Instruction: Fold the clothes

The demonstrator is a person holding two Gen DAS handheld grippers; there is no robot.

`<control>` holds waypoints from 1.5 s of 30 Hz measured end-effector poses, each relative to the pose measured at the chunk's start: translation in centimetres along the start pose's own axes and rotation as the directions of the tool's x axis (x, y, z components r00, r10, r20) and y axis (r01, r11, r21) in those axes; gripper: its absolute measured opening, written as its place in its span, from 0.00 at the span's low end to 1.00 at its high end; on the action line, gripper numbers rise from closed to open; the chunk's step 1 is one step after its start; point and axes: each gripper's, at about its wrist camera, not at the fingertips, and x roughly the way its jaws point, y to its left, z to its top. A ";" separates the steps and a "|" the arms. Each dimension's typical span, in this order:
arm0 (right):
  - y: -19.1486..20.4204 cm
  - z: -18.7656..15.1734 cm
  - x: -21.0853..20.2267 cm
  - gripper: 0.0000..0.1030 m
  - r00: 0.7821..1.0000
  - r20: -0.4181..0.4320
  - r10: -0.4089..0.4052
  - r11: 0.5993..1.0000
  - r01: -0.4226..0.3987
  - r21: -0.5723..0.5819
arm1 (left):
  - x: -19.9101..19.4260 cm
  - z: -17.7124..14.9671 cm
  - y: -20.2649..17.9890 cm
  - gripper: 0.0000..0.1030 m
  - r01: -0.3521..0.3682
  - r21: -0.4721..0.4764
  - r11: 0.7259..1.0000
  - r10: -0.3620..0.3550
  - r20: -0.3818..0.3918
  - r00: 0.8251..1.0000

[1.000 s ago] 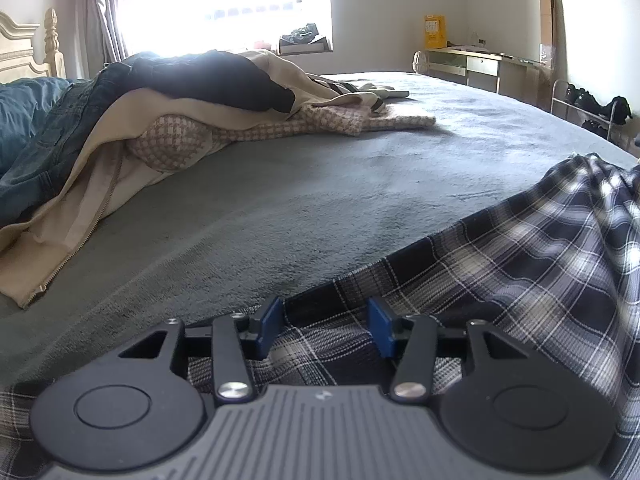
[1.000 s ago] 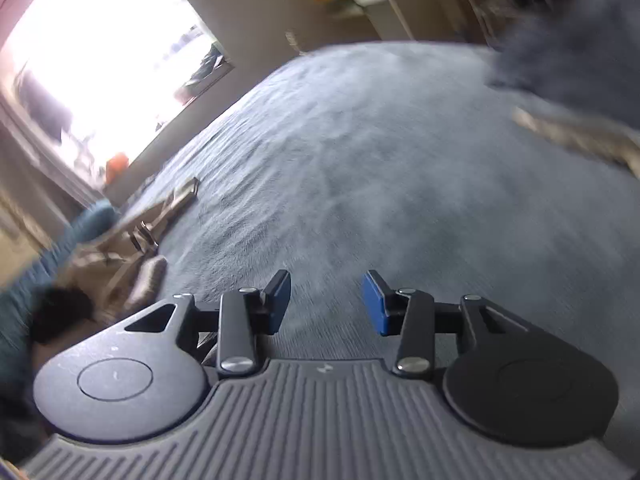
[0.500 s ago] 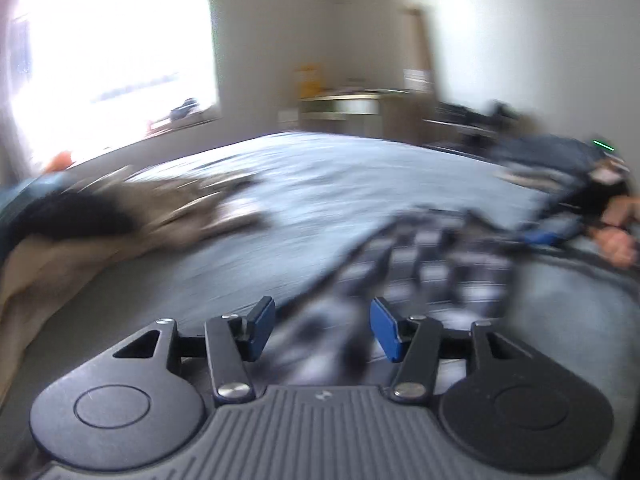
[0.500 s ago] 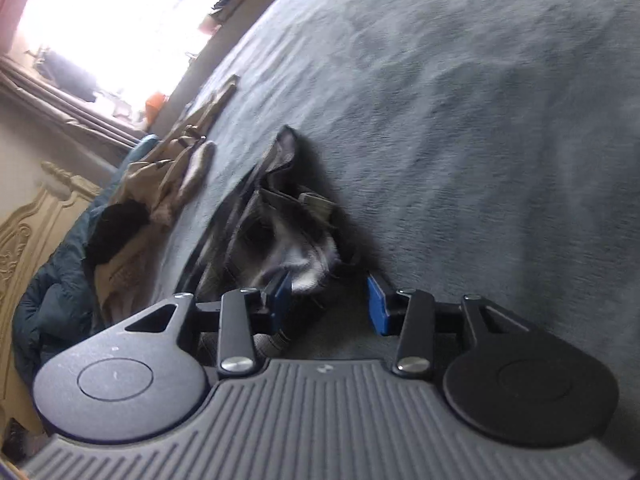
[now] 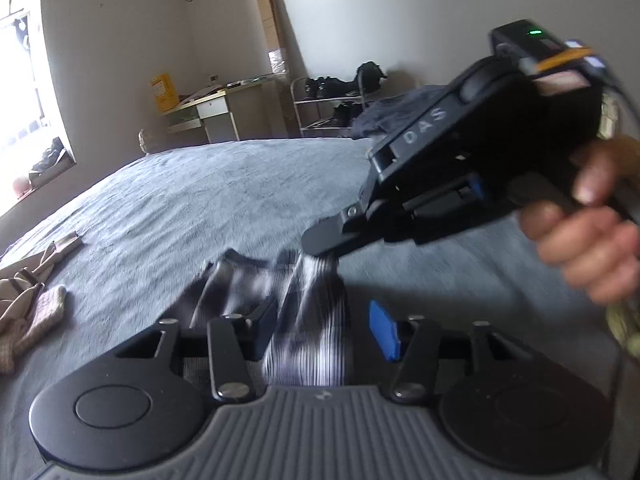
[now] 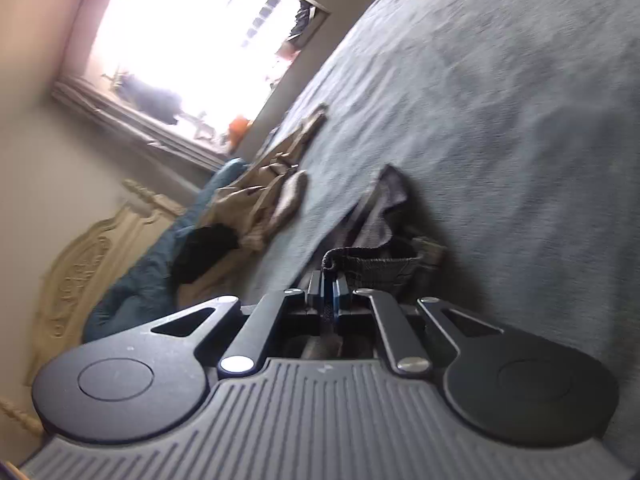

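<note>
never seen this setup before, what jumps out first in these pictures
In the left wrist view, the right claw, held in a hand, comes in from the right, clamped on the plaid garment bunched on the grey bedspread; the cloth runs between the left claw's open pads. In the right wrist view, a bright window glares top left, above a heap of clothes.

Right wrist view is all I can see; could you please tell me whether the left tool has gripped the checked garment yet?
Observer: Not yet. The left tool is open. Its jaws have just been closing, with the checked garment between them.
Operator: Is either pad touching it?
Observer: One blue pad stands clear of the cloth.
Operator: Where is my tool from there?
Observer: The right tool pinches the garment's far edge, just beyond the left tool.
</note>
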 end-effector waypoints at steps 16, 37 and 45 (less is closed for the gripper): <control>-4.8 0.3 -0.7 0.25 0.991 0.034 -0.128 0.980 0.121 0.155 | -1.5 4.0 7.0 0.03 -0.015 -0.216 0.976 0.040 0.113 0.993; 1.4 -3.4 -1.3 0.19 0.896 0.027 -0.443 0.845 0.427 -0.321 | -2.0 5.8 8.5 0.03 -0.014 -0.244 0.970 0.052 0.148 0.988; 3.3 -6.5 5.5 0.45 0.884 0.043 -0.465 0.807 0.443 -0.390 | -2.1 5.5 8.7 0.03 -0.010 -0.272 0.962 0.051 0.144 0.988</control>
